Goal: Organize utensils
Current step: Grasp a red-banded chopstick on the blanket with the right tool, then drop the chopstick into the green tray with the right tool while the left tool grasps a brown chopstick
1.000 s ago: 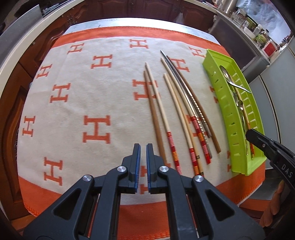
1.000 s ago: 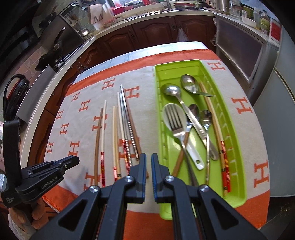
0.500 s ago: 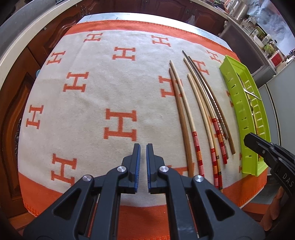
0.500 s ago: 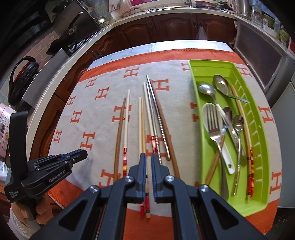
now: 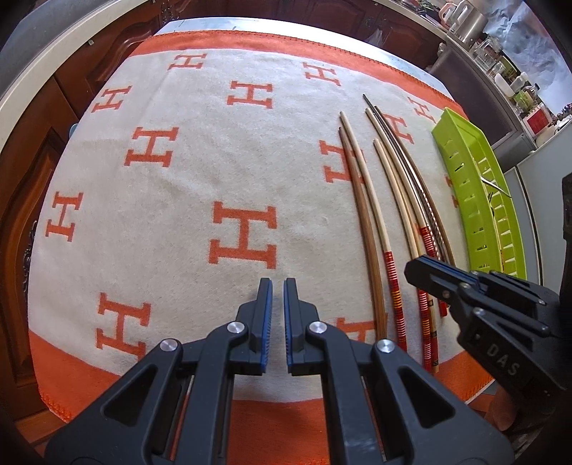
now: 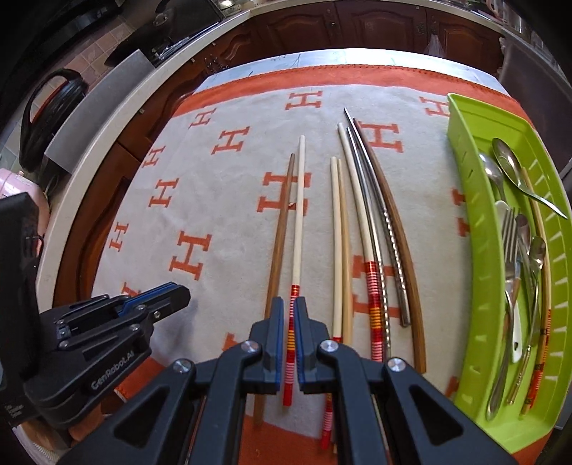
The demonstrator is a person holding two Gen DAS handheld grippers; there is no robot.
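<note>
Several chopsticks (image 6: 341,229) lie side by side on the orange-and-cream cloth (image 6: 221,200); they also show in the left wrist view (image 5: 389,214). The green tray (image 6: 475,257) at the right holds spoons, a fork (image 6: 509,243) and a red-banded chopstick. My right gripper (image 6: 289,314) hovers low over the red-banded pale chopstick (image 6: 298,214), jaws nearly shut with a narrow gap, holding nothing. My left gripper (image 5: 278,297) is over bare cloth left of the chopsticks, jaws nearly shut and empty.
Dark wooden cabinets and a pale counter edge (image 6: 118,118) ring the table at the back and left. A kettle (image 5: 464,14) and jars stand at the far right. The tray also shows in the left wrist view (image 5: 475,200).
Both grippers have moved leftward and lower toward the cloth. The right gripper shifted from near the tray to above the left chopsticks. The utensils have not moved.
</note>
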